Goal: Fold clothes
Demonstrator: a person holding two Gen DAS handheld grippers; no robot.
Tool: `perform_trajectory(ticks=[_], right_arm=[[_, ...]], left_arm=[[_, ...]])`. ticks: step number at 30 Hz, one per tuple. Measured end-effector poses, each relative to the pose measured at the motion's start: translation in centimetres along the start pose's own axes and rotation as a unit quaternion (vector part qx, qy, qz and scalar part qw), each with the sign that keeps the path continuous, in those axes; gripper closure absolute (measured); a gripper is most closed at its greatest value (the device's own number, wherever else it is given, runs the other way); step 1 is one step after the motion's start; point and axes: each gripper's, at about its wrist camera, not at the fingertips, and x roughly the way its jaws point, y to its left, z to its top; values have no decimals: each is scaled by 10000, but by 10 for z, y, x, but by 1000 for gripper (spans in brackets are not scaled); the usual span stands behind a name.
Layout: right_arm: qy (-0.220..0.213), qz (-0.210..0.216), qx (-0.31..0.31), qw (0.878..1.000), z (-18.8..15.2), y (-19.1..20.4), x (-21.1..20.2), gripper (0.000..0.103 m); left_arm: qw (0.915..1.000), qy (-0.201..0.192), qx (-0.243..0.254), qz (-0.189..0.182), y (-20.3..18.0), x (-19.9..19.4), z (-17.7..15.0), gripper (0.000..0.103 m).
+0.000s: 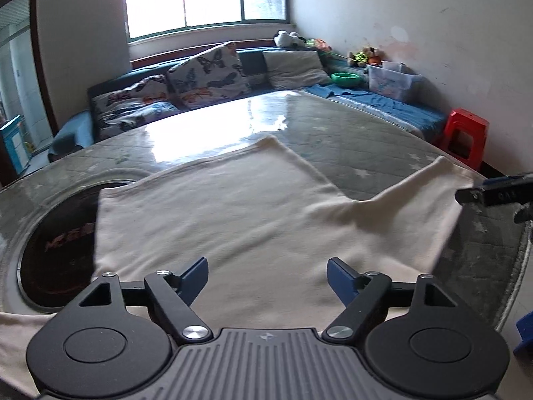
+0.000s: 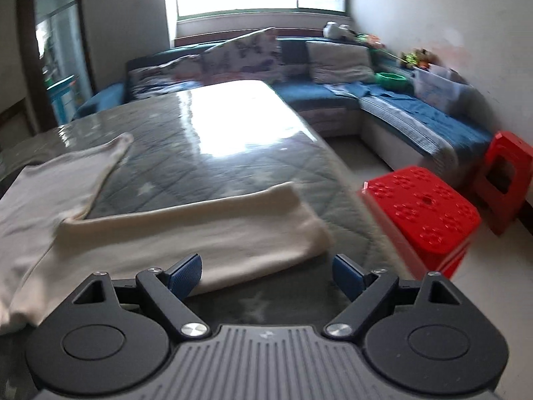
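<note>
A clear plastic box sits on the blue sofa by the far wall; it has something pale inside, but it is too blurry to tell what. A green bowl sits just beside it. The cream shirt lies flat on the table, near its front edge. The shirt looks soft and a bit fuzzy. The table top is shiny with a grey quilted cover and small white stars. The left gripper is above the middle of the shirt with its blue fingers wide apart and nothing between them. The right gripper is near the table's right edge, fingers also wide apart, holding nothing, just in front of a long sleeve that lies across the table. Only the right view shows the red stool with a bumpy square top, close by the table's right edge. Only the left view shows a dark round hole in the table at its left edge, beside the shirt.
</note>
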Motion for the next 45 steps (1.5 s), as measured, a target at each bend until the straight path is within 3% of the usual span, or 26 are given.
perform_trajectory(ticks=[6,8,11,13,17,33,39,45], right_arm=[[-25,-317,308,9990,1,-11,7,23],[-56,-337,375,9987,3,-12,7,42],[-102,-366,476,9981,6,-14,8,63],[-119,-397,493,9979,7,-14,8,67],[-176,-410,492,9978,8,-14,10,94],[-892,436,795,9919,39,-18,-36,96],[-1095,837,699,9880,60,-3,-60,96],[-1271,1395,259,9817,85,35,-86,96]], left_arm=[[9999,128,73,-30,-11,8,0,19],[9998,150,89,-28,-12,10,0,19],[9998,168,115,-32,-15,13,-1,19],[9997,181,138,-38,-18,14,-1,19],[9996,223,182,-26,-21,18,-2,19],[9989,234,338,-230,-35,26,-2,19],[9985,177,390,-330,-43,29,-1,19],[9995,18,142,-277,-22,13,-3,19]])
